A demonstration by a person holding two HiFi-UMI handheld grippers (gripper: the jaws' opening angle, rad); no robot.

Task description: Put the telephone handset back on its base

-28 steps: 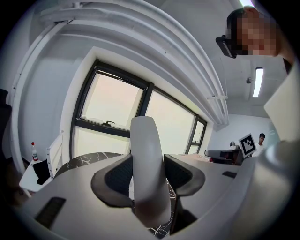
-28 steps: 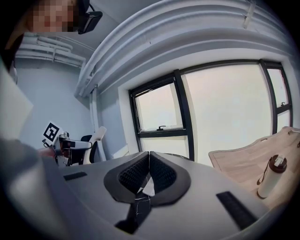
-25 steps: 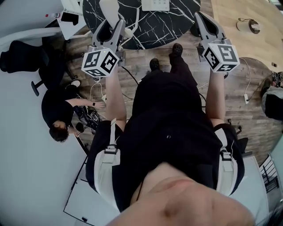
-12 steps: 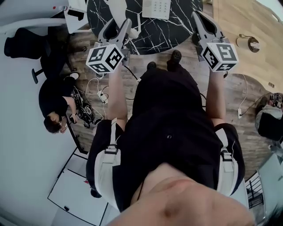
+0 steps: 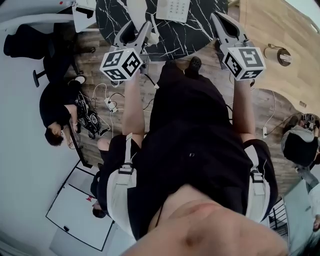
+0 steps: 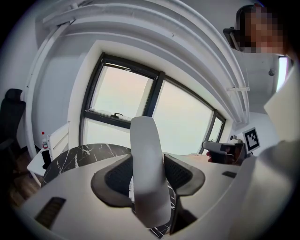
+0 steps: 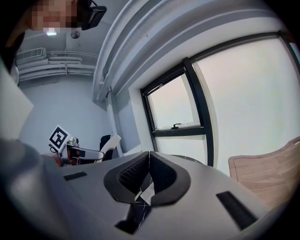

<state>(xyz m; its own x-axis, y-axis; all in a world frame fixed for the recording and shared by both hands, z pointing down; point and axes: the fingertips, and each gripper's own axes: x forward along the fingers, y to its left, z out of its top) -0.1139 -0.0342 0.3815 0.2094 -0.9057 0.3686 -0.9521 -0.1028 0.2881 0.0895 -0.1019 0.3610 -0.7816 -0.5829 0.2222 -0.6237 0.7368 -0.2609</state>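
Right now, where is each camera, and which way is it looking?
Head view: on the person's head, looking steeply down at the table; torso, arms, left gripper and right gripper show.
Left gripper view: on the left gripper, looking along jaws shut on the handset, toward windows; the person's head shows.
Right gripper view: on the right gripper, along shut, empty jaws toward windows; head shows.
Shared: each gripper view shows the other gripper.

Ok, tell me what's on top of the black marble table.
The white telephone base, keypad up, lies on the table. The left gripper, shut on the handset, covers the part beneath it.
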